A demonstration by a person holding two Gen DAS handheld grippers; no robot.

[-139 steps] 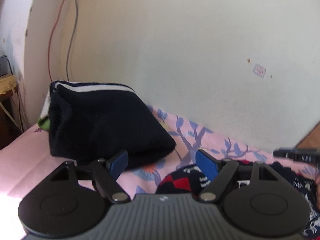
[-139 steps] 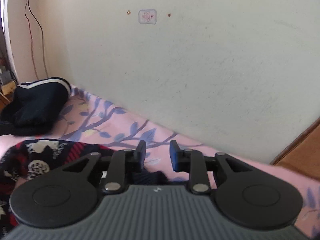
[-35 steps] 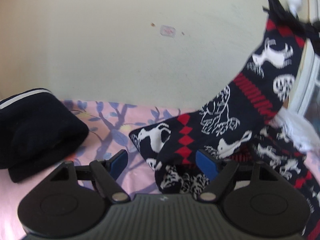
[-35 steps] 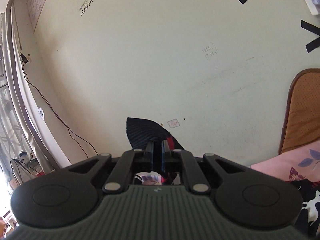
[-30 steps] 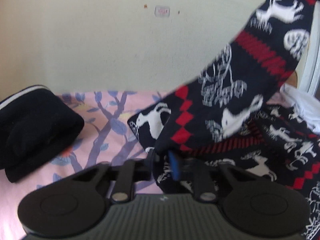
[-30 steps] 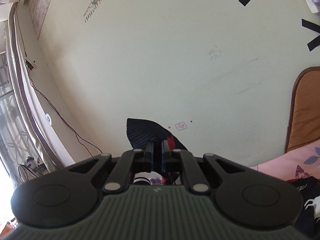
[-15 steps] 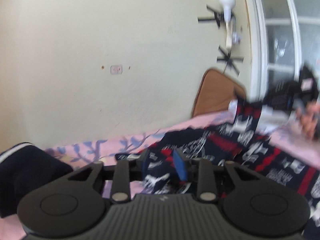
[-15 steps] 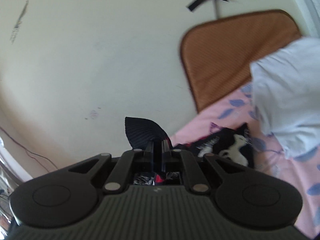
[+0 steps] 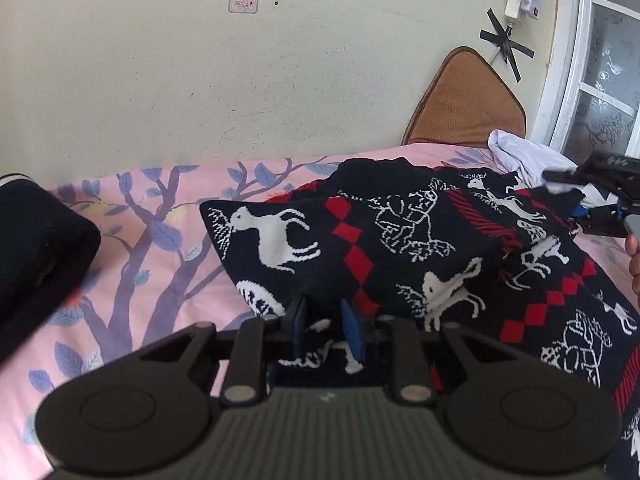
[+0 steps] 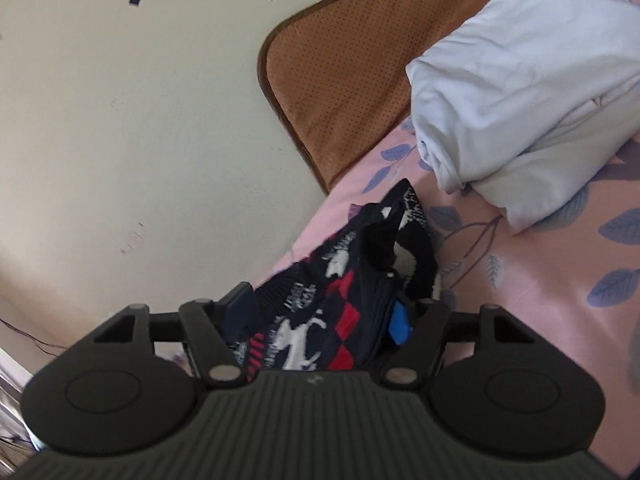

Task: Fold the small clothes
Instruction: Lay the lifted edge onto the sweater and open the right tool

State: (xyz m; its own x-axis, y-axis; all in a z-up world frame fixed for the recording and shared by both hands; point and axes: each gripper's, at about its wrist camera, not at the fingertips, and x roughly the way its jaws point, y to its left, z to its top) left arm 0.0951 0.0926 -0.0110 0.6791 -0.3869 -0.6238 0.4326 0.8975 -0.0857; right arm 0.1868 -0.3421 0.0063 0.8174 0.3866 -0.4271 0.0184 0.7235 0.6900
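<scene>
No brand or readable writing shows; the only mark is a small pale sticker (image 9: 243,3) on the cream wall, its print too fine to make out.

The left tool (image 9: 325,330) points down at a slant over the bed's pink sheet with blue leaf and branch print (image 9: 160,240). Its blue pads are closing, a narrow gap between them, with a fold of the dark navy knitted sweater with white deer and red diamonds (image 9: 400,240) between them; whether the pads press it cannot be told. The sweater lies spread ahead and to the right of this tool.

The right tool (image 10: 320,312) tilts downward and is rolled, so the bed slopes across its view. Its jaws are opening, and the sweater's bunched edge sits loosely between them.

A folded black garment with a white stripe (image 9: 36,240) rests to the left of the left tool. A crumpled white cloth (image 10: 520,92) and a brown perforated cushion (image 10: 344,72) lie beyond the right tool.
</scene>
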